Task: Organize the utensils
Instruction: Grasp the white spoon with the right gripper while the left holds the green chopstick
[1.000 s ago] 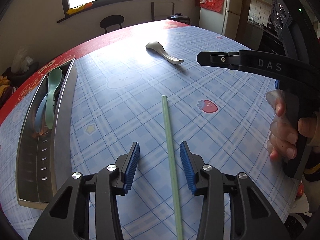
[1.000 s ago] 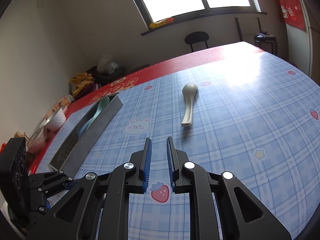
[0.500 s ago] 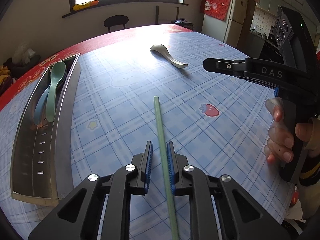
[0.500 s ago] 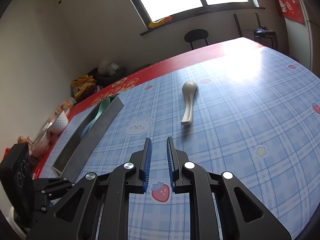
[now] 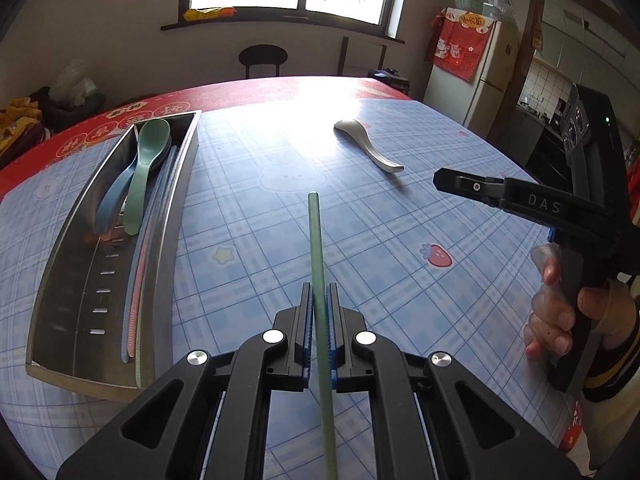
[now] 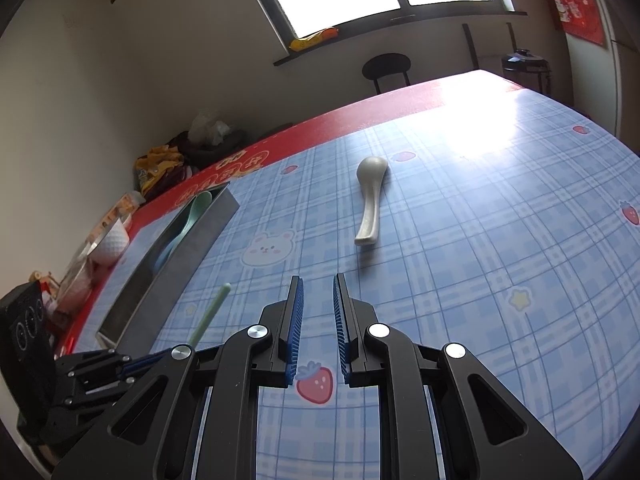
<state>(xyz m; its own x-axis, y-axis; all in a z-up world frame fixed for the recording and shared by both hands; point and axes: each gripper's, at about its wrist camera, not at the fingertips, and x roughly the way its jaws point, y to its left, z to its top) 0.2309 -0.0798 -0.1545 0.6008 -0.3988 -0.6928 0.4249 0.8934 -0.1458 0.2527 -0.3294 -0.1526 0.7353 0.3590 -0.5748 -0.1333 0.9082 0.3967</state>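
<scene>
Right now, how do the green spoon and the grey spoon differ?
The green spoon lies in the metal tray, stacked on a blue spoon; the grey spoon lies alone on the tablecloth. Green's handle points toward the camera, grey's slants to the right. Neither is held; both are short soup spoons.

1. A black stool (image 5: 263, 56) stands beyond the table's (image 6: 500, 264) far edge.
2. A refrigerator (image 5: 472, 76) carries a red cloth (image 5: 460, 46).
3. A white bowl (image 6: 112, 242) sits near the wall.
</scene>
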